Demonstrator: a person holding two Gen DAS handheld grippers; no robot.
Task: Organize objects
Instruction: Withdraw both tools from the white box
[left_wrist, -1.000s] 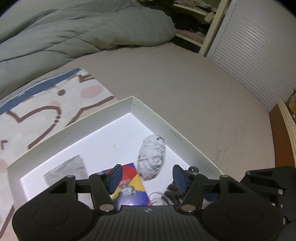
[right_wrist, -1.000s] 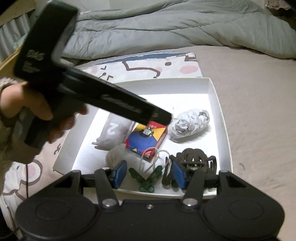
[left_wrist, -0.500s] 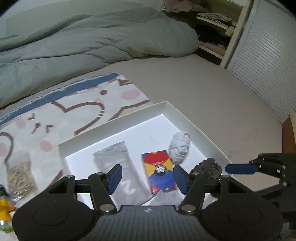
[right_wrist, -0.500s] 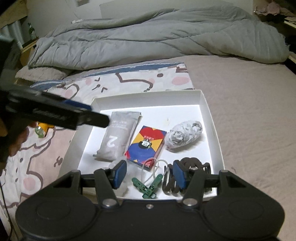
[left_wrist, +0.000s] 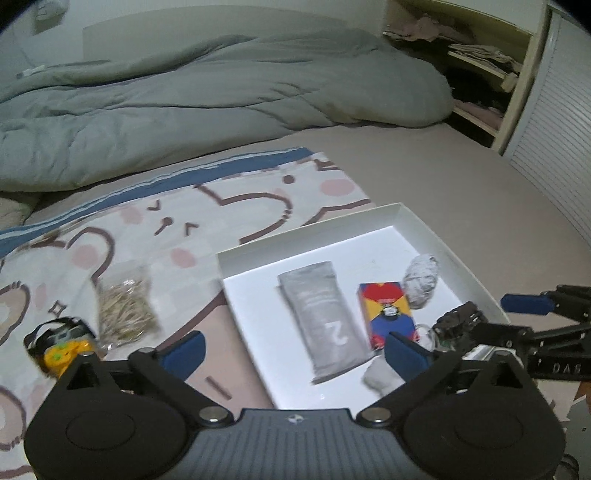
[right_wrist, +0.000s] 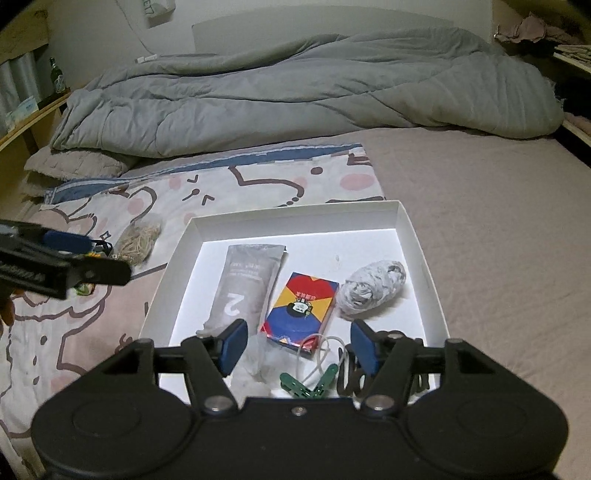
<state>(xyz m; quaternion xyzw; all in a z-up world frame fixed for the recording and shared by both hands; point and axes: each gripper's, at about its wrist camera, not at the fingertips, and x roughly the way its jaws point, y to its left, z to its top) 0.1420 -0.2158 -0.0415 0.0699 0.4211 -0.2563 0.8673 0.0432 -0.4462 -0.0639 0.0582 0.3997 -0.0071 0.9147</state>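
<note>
A rumpled grey duvet (right_wrist: 314, 96) fills the far end of the bed, and in front of it a cartoon-printed blanket (right_wrist: 236, 184) lies flat on the plain mattress cover. Partly on that blanket sits a shallow white box (right_wrist: 413, 229), its rim standing up all round. Inside it, a grey pouch (right_wrist: 247, 284) marked with a "2" lies lengthwise on the left, a colourful card box (right_wrist: 301, 308) is just beside it in the middle, and a grey wad of crumpled material (right_wrist: 373, 288) rests to the right, near the wall. At the near edge of the box there is a green clip (right_wrist: 310, 384) with a loop of pale cord (right_wrist: 325, 347) over it, and something dark and coiled that I cannot make out. Outside the box, on the blanket to its left, lies a clear bag of rubber bands (left_wrist: 123, 314), and beyond that a small yellow toy (left_wrist: 61, 345). The left gripper (left_wrist: 291, 347) hangs over the blanket and the box's left wall, fingers spread wide and holding nothing. The right gripper (right_wrist: 297, 345) hovers above the box's near edge, likewise parted and empty.
</note>
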